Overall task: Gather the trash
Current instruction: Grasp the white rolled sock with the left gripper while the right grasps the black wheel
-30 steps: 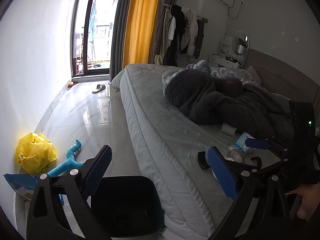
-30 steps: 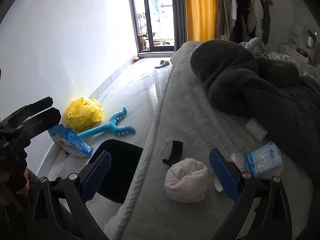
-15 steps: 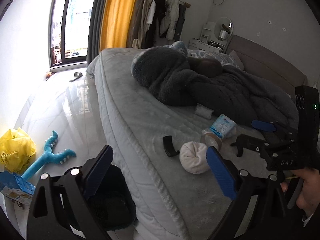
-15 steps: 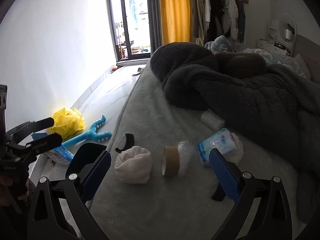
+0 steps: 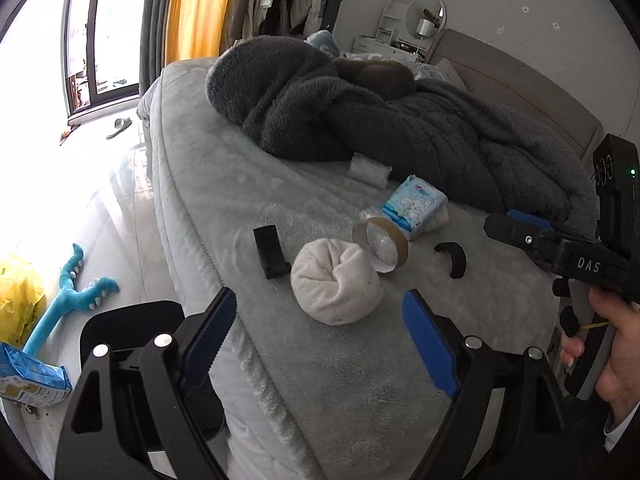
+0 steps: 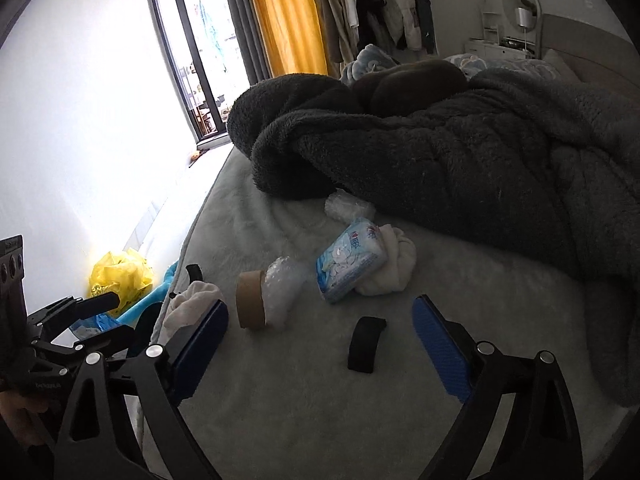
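Note:
Litter lies on the grey bed [image 5: 340, 360]: a white rolled sock ball [image 5: 336, 282], a cardboard tape roll with plastic wrap [image 5: 382, 245], a blue tissue pack [image 5: 416, 206], a bubble-wrap wad [image 5: 368, 171] and two black curved clips [image 5: 271, 257] [image 5: 453, 259]. My left gripper [image 5: 320, 338] is open and empty just short of the sock ball. My right gripper [image 6: 320, 346] is open and empty over the bed, with a black clip [image 6: 366, 343] between its fingers and the tape roll [image 6: 251, 299] and tissue pack [image 6: 349, 265] beyond.
A black trash bin [image 5: 132, 328] stands on the floor beside the bed. A yellow bag [image 5: 18, 308], a blue toy [image 5: 72, 300] and a blue packet [image 5: 30, 376] lie by the wall. A dark fleece blanket [image 6: 460, 152] covers the far bed.
Both grippers have swung right, from the floor and bin toward the litter on the bed, and moved closer to it. Both stay open.

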The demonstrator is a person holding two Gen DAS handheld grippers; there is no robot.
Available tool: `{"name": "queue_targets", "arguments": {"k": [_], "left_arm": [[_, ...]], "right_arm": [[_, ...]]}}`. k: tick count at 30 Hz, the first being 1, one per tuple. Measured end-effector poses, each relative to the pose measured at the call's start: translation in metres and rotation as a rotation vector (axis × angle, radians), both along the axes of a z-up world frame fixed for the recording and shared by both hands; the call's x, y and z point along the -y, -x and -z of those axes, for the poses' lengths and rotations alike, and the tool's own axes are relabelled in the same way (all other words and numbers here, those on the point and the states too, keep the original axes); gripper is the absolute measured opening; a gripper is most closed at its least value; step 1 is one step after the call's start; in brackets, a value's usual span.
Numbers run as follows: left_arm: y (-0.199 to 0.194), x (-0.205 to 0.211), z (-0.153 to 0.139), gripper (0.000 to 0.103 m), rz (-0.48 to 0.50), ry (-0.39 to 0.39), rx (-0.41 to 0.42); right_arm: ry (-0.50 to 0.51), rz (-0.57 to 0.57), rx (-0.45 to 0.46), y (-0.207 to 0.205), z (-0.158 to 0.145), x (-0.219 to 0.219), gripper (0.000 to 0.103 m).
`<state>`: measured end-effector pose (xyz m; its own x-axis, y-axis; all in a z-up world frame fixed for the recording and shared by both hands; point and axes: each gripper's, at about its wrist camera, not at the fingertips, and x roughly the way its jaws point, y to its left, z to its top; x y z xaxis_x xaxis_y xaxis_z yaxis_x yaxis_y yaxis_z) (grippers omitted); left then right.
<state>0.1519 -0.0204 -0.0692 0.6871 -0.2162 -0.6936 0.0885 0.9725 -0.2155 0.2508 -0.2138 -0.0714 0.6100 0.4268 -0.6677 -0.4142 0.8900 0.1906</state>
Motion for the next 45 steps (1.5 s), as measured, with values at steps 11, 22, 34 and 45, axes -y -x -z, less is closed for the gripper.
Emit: {"name": "queue_targets", "arguments": {"k": [11, 22, 34, 45], "left_arm": [[-0.020, 0.006, 0.026, 0.086, -0.032, 0.064, -0.073], [-0.038, 0.017, 0.041, 0.077, -0.033, 0.068, -0.099], [-0.044, 0.022, 0.039, 0.059, -0.045, 0.024, -0.066], [-0.038, 0.022, 0.019, 0.053, -0.041, -0.009, 0.022]], "right_arm": [[0.000, 0.001, -0.062, -0.008, 0.029, 0.014, 0.082], [-0.011, -0.010, -0.115, -0.014, 0.055, 0.022, 0.059], [-0.006, -0.014, -0.137, -0.025, 0.071, 0.015, 0.046], [0.018, 0.007, -0.150, -0.032, 0.076, 0.013, 0.024]]}}
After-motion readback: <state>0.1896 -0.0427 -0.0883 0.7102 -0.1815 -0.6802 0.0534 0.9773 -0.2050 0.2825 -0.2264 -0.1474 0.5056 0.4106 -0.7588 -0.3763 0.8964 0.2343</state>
